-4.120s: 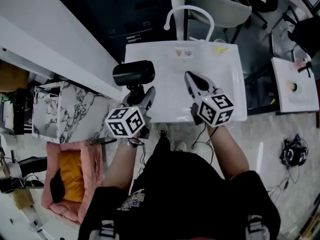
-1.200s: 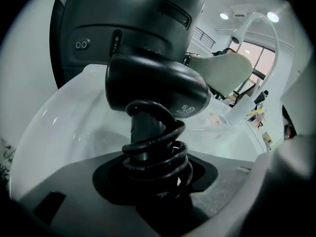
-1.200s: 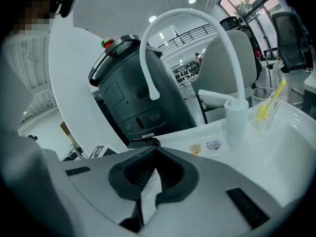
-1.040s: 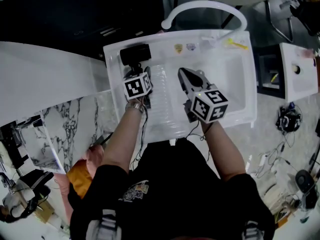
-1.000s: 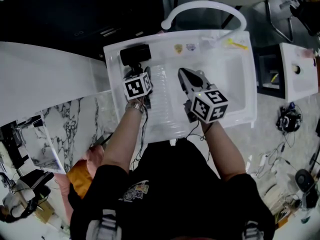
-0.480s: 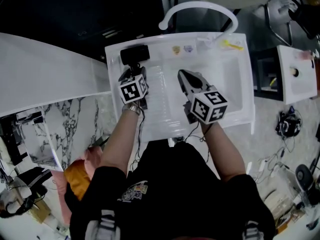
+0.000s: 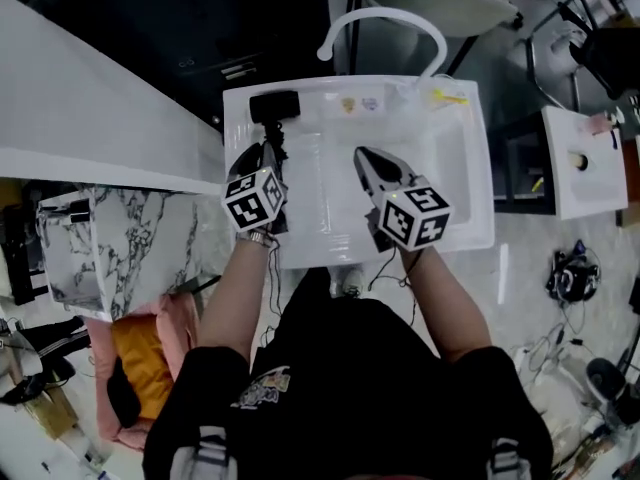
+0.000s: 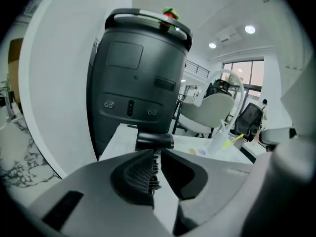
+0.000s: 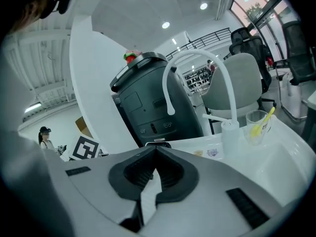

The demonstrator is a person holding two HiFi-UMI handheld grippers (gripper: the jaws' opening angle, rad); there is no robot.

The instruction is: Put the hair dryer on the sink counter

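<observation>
The black hair dryer (image 7: 274, 106) lies on the back left corner of the white sink counter (image 7: 478, 173), its handle pointing toward me. My left gripper (image 7: 268, 154) hovers just in front of that handle. In the left gripper view the dryer's barrel (image 8: 154, 141) shows just past the fingertips. Those jaws have just been closing and stand a narrow slit apart with nothing pressed between them. My right gripper (image 7: 362, 156) hangs over the basin with its jaws together and empty; in its own view the dryer (image 9: 157, 144) peeks above the tips.
A curved white faucet (image 7: 380, 23) and a cup with a yellow toothbrush (image 7: 445, 96) stand at the counter's back. A tall dark appliance (image 8: 138, 73) rises behind the dryer. A marble cabinet (image 7: 150, 238) is at the left and a small white table (image 7: 585, 163) at the right.
The left gripper has let go of the dryer's handle, risen and drawn back toward me, and its jaws have narrowed. The right gripper has also lifted a little. The dryer stays on the counter.
</observation>
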